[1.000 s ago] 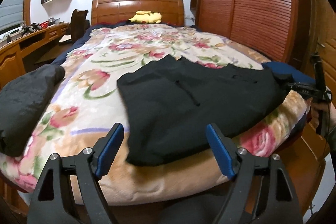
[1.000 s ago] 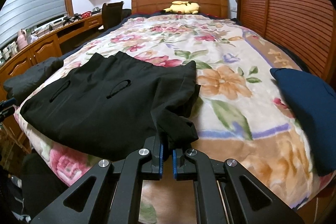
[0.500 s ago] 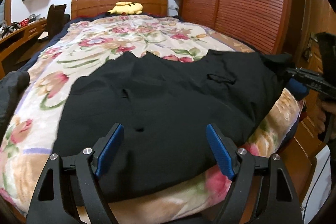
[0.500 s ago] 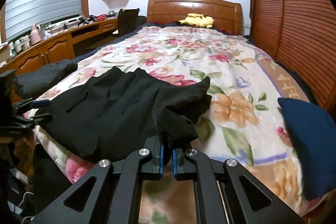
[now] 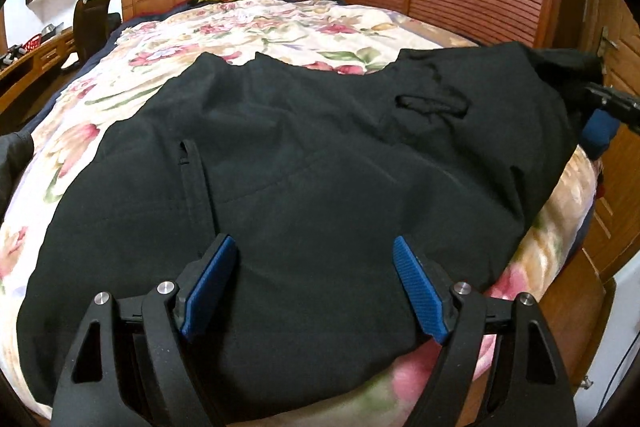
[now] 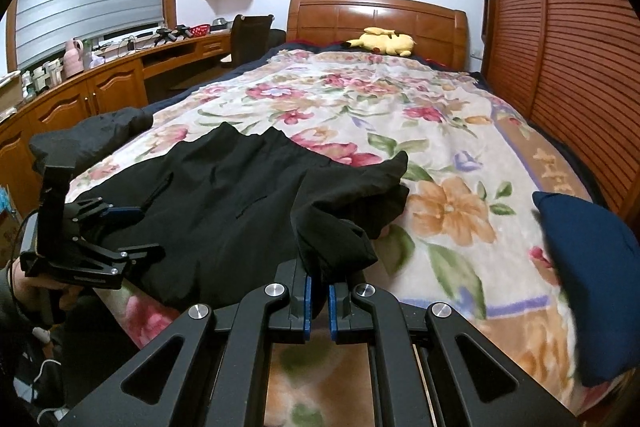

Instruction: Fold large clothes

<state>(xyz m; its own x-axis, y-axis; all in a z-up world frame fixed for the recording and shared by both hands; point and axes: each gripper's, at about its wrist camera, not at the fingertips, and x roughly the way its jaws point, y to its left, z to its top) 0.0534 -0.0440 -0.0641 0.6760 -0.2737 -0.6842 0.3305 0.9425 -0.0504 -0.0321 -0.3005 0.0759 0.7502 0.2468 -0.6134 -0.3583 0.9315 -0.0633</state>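
A large black garment (image 5: 312,163) lies spread across the foot of the bed on a floral blanket (image 5: 280,27). My left gripper (image 5: 316,267) is open, its blue pads over the garment's near edge with cloth between them. It also shows in the right wrist view (image 6: 120,215). My right gripper (image 6: 318,291) is shut on the black garment's right corner (image 6: 336,243), which is lifted and bunched above the blanket (image 6: 440,131). The rest of the garment (image 6: 224,211) stays flat. The right gripper shows at the far right of the left wrist view (image 5: 612,99).
A dark blue cushion (image 6: 592,275) lies at the bed's right edge. Another dark garment (image 6: 92,135) sits at the left edge. A yellow plush (image 6: 384,43) rests by the headboard. A wooden desk (image 6: 100,87) runs along the left; a slatted wardrobe (image 6: 560,27) stands right.
My left gripper has moved forward and right, over the garment's near edge. My right gripper has stayed shut on the corner and pulled it up and back.
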